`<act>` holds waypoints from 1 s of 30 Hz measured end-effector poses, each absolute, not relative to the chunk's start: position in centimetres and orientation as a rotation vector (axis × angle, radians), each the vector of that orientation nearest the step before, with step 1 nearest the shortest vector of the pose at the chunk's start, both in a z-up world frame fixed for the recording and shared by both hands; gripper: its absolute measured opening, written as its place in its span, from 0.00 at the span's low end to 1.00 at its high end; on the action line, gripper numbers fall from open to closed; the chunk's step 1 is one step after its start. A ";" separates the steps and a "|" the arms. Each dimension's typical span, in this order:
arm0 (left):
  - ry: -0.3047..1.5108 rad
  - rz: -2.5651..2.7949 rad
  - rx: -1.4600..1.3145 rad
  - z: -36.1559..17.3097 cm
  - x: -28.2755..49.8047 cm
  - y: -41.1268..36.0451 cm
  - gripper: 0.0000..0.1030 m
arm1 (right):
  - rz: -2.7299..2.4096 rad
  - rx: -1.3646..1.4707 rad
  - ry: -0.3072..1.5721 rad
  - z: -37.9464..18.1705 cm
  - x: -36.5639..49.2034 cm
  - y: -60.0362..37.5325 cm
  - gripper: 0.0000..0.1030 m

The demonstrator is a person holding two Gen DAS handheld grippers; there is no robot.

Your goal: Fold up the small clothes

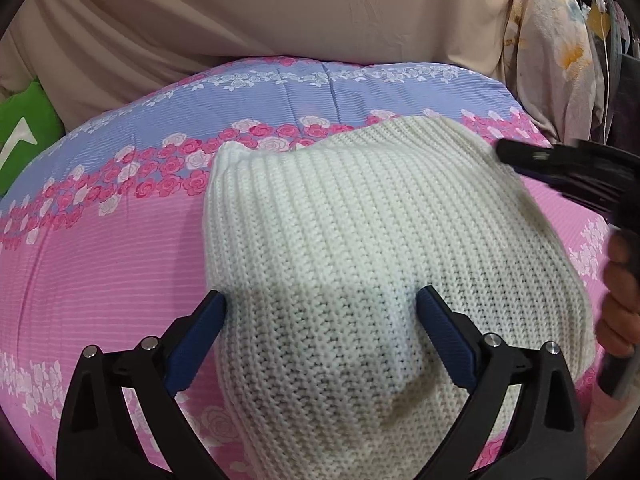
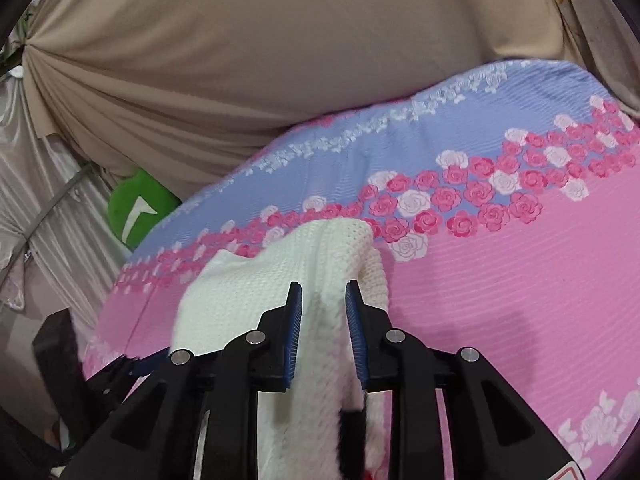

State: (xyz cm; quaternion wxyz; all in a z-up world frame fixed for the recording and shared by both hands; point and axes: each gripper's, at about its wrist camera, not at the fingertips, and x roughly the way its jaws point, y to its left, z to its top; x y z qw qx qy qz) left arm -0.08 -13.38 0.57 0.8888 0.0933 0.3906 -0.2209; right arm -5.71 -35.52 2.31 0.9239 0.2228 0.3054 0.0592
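Two hand-held grippers are on one cream knit garment (image 1: 360,248), which lies on a bed with a pink and blue rose-print cover (image 1: 100,264). Left hand-held gripper (image 1: 320,308) hangs over the near end with jaws spread wide, clamping nothing, probably to pin or smooth the knit. Right hand-held gripper (image 2: 322,312) has its jaws narrowed around a raised ridge of the knit, though I can't tell if the pads actually bite; I'd guess it's lifting that edge to fold over. Around it: beige drape (image 1: 280,12) at 12 o'clock, green cushion (image 1: 20,140) at 9. Nothing really blocks the fold.
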 end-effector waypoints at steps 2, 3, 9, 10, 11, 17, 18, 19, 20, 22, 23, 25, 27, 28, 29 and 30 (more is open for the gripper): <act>0.813 -0.457 0.190 0.6 -0.1 -13.3 0.91 | 0.131 0.426 0.598 3.0 -8.7 -34.6 0.24; 0.812 -0.455 0.190 0.6 -0.2 -13.3 0.91 | 0.128 0.409 0.601 2.8 -10.2 -34.0 0.32; 0.811 -0.457 0.180 0.9 -1.1 -12.9 0.91 | 0.112 0.422 0.672 -0.5 -14.5 -32.2 0.47; 0.810 -0.461 0.171 1.1 -1.5 -12.6 0.91 | 0.115 0.425 0.679 -0.9 -14.7 -32.0 0.47; 0.808 -0.465 0.163 1.4 -1.9 -12.4 0.91 | 0.113 0.422 0.686 -1.2 -14.6 -31.8 0.46; 0.795 -0.492 0.154 2.2 -4.6 -11.2 0.91 | 0.128 0.434 0.633 -0.3 -15.6 -31.3 0.11; 0.796 -0.492 0.157 2.2 -5.0 -10.9 0.90 | 0.130 0.437 0.610 0.3 -16.2 -31.3 0.10; 0.798 -0.490 0.159 2.1 -5.3 -10.7 0.90 | 0.141 0.453 0.580 0.9 -17.0 -31.5 0.10; 0.799 -0.490 0.161 2.1 -5.4 -10.5 0.90 | 0.151 0.464 0.565 1.3 -17.5 -31.6 0.10; 0.810 -0.480 0.175 1.5 -5.5 -10.2 0.90 | 0.130 0.442 0.574 1.1 -18.1 -31.6 0.09; 0.821 -0.473 0.181 1.0 -5.4 -10.2 0.90 | 0.091 0.421 0.607 0.1 -17.8 -31.7 0.09; 0.865 -0.458 0.184 -0.6 -4.9 -10.1 0.90 | 0.012 0.421 0.734 -3.4 -16.3 -32.1 0.09; 0.915 -0.455 0.170 -2.2 -4.2 -10.1 0.90 | 0.008 0.445 0.731 -5.4 -15.9 -32.6 0.08; 0.934 -0.458 0.153 -2.8 -4.0 -10.0 0.91 | 0.011 0.448 0.725 -5.1 -16.1 -32.6 0.08; 0.944 -0.461 0.133 -3.0 -3.8 -9.7 0.91 | 0.013 0.449 0.726 -4.6 -16.3 -32.6 0.09; 0.943 -0.462 0.126 -2.8 -3.9 -9.6 0.91 | 0.012 0.435 0.717 -3.7 -16.5 -32.4 0.11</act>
